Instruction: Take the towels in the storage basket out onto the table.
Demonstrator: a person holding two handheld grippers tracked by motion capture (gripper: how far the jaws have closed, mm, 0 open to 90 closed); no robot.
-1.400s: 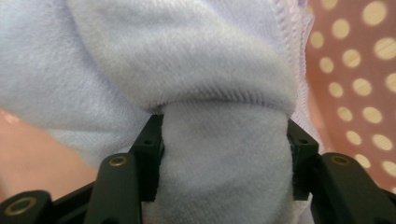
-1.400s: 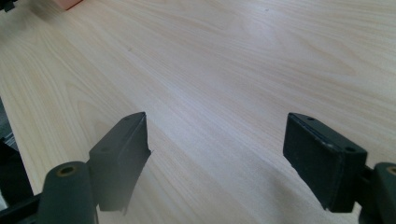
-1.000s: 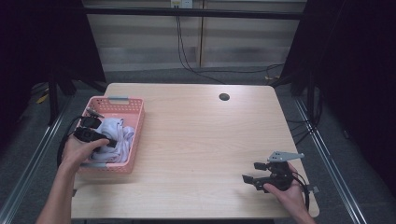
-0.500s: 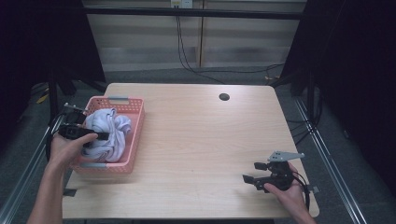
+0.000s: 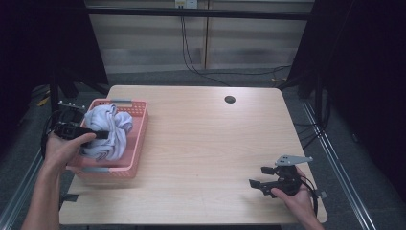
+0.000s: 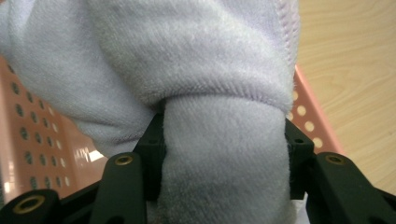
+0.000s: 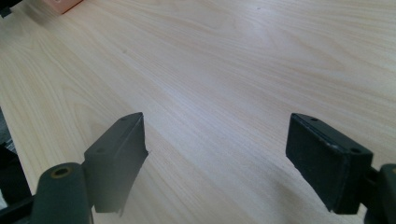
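Note:
A pale lilac towel [image 5: 106, 132] bulges out of the pink perforated basket [image 5: 138, 143] at the table's left. My left gripper [image 5: 98, 135] is shut on a thick fold of that towel [image 6: 224, 158], which fills the gap between its black jaws and is lifted partly above the basket [image 6: 37, 149]. My right gripper [image 5: 257, 185] rests near the table's front right corner, held in a hand. Its jaws stand wide apart over bare wood [image 7: 215, 154] with nothing between them.
The light wooden table [image 5: 206, 143] has a round cable hole [image 5: 230, 99] near its far edge. Dark metal frame rails run along both sides, and cables hang behind the table. The basket's corner [image 7: 65, 4] shows far off in the right gripper view.
My left gripper has risen and drawn back toward the left with the towel in it, so the towel now stands higher out of the basket. The right gripper has not moved.

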